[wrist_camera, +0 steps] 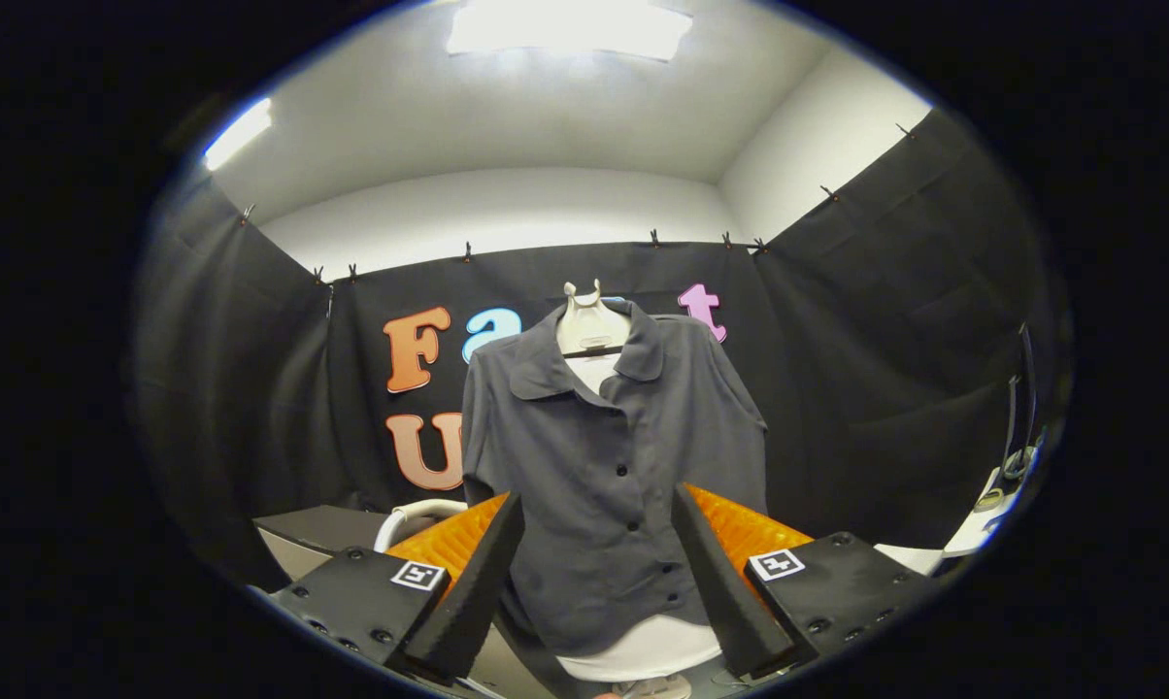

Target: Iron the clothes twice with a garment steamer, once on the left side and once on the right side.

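- Gripper point(594, 582) faces the booth's back wall; its two fingers stand spread wide apart, nothing pinched between them.
- Shirt point(609, 456) — dark grey, short-sleeved, buttoned down the front — hangs on a pale mannequin point(589, 325) at 12 o'clock from the fingers, beyond them. Its lower front shows in the gap between the fingers, though it looks well behind them, not touched.
- A white undergarment point(643, 649) shows below the shirt hem.
- A curved white handle point(419, 513), at roughly 10 o'clock from the left finger, sits just behind it on a dark table point(317, 532) — possibly the steamer, but too little is visible to tell.
- White equipment with cables point(992, 505) at 3 o'clock, near the side wall; cannot identify it.
- Judgement: the step in hand is the very start — steamer not yet gripped, no pass made on either side.
- Next move likely calls for turning toward the steamer, closing both fingers on its handle, then carrying it to one side of the shirt front.
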{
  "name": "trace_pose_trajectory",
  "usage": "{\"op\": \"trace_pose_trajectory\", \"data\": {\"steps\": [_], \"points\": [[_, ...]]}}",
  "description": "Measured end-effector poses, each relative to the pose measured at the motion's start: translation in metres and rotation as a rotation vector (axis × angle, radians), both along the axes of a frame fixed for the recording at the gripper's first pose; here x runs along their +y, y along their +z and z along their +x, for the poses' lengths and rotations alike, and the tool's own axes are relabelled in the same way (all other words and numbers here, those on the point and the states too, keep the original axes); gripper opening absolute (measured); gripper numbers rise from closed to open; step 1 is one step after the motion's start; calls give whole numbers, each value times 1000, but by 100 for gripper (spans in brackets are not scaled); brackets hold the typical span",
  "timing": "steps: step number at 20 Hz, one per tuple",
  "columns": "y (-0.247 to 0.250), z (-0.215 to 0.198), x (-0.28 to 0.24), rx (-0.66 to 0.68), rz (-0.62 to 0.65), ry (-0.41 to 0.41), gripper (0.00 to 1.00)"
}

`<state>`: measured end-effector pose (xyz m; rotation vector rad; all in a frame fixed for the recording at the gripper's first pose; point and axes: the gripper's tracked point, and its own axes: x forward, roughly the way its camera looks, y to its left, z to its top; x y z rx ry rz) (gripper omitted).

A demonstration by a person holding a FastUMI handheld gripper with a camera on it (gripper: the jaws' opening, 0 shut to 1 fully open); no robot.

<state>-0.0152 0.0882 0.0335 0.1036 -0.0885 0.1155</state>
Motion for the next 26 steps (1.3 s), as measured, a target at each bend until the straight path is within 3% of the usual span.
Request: {"op": "trace_pose_trajectory", "data": {"steps": [5,10,14,19,22,26], "points": [[-1,14,36,90,51,41,98],[36,31,88,48,24,93,97],[75,35,192,46,68,309,97],[73,95,287,150,2,348,96],[56,126,351,238,24,419,96],[30,197,377,263,-48,318,94]]}}
